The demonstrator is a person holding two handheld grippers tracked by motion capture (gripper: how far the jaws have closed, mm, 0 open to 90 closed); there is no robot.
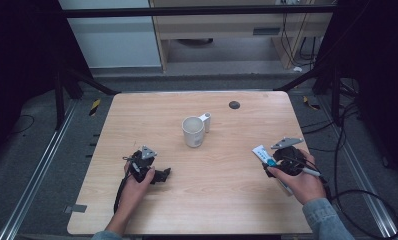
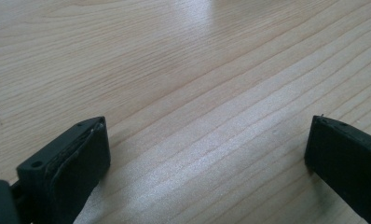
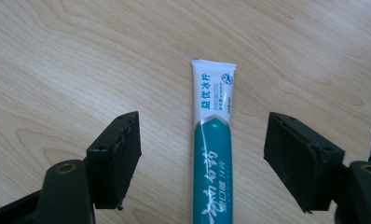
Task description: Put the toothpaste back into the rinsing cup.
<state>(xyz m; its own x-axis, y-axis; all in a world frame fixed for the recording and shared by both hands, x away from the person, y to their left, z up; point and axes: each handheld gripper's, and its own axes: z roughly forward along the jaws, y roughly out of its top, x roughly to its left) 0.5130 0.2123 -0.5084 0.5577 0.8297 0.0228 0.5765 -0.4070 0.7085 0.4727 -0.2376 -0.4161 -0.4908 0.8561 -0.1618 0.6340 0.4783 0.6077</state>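
step: grasping toothpaste | right gripper (image 3: 200, 158) jaws wide, astride white-and-teal plastic toothpaste tube (image 3: 212, 140) on wooden table (image 1: 212, 170), pads not touching | left gripper (image 2: 204, 154) open, empty | next: probably close on tube

Beyond the pale wooden worktop (image 1: 152, 210) lie grey carpet floor (image 1: 32, 150), a wooden cabinet (image 1: 227, 25) with hanging cables (image 1: 292, 40), and dark surroundings.

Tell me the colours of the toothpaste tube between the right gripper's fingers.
The toothpaste tube is teal with a white crimped end; clearest in the right gripper view.
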